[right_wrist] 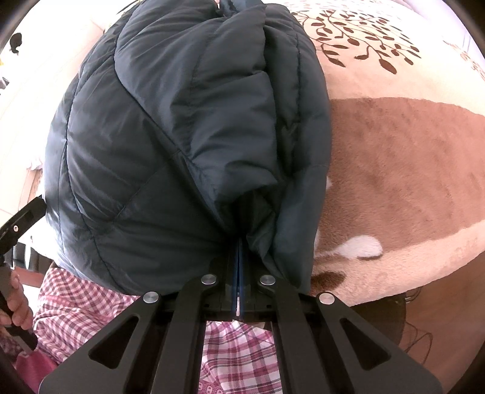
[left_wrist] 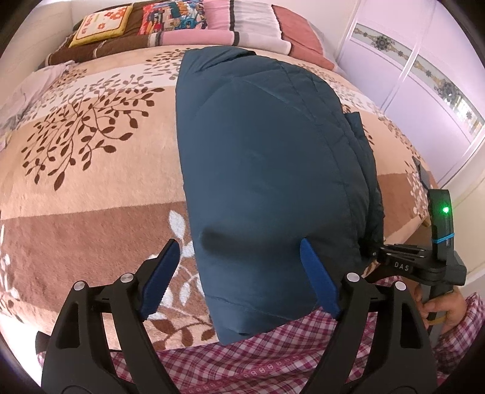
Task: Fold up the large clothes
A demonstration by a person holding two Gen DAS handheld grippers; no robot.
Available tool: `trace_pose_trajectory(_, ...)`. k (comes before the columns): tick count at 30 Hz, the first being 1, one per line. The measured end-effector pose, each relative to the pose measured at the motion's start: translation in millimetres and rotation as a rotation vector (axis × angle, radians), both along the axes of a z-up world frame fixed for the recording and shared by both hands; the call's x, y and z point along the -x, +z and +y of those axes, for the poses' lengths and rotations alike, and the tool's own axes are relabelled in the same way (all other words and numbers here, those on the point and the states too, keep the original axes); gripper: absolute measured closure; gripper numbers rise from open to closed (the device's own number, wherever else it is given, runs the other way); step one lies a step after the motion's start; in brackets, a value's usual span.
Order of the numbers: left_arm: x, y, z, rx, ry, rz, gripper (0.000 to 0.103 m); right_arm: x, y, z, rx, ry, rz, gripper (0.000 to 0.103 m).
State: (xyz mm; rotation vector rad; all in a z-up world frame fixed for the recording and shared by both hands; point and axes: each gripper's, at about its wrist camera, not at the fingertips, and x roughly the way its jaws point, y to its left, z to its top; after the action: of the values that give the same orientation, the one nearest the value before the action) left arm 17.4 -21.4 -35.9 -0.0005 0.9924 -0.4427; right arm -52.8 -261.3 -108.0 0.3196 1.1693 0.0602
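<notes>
A dark blue quilted puffer jacket (left_wrist: pixel 260 157) lies folded lengthwise on the bed, its near end hanging over the bed's edge. My left gripper (left_wrist: pixel 239 257) is open, its blue pads (left_wrist: pixel 163 275) spread on either side of the jacket's near end, holding nothing. My right gripper (right_wrist: pixel 239 242) is shut on a bunched fold of the jacket (right_wrist: pixel 169 121), with the fabric puffed around the fingers. The right gripper also shows in the left wrist view (left_wrist: pixel 379 253) at the jacket's right edge.
The bed carries a beige and brown blanket (left_wrist: pixel 91 169) with a leaf pattern. Pillows and folded bedding (left_wrist: pixel 182 27) lie at the far end. A lilac wardrobe (left_wrist: pixel 424 75) stands on the right. The person's checked shirt (left_wrist: pixel 242 357) is just below the grippers.
</notes>
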Motion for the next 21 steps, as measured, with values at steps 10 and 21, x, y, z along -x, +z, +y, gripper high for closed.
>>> trace_pose_trajectory(10, -10, 4, 24, 0.098, 0.049, 0.028, 0.017, 5, 0, -15, -0.026, -0.016, -0.009, 0.103)
trace_pose_trajectory(21, -42, -24, 20, 0.261, 0.040, 0.237, 0.009, 13, 6, -35, -0.079, -0.025, -0.023, 0.103)
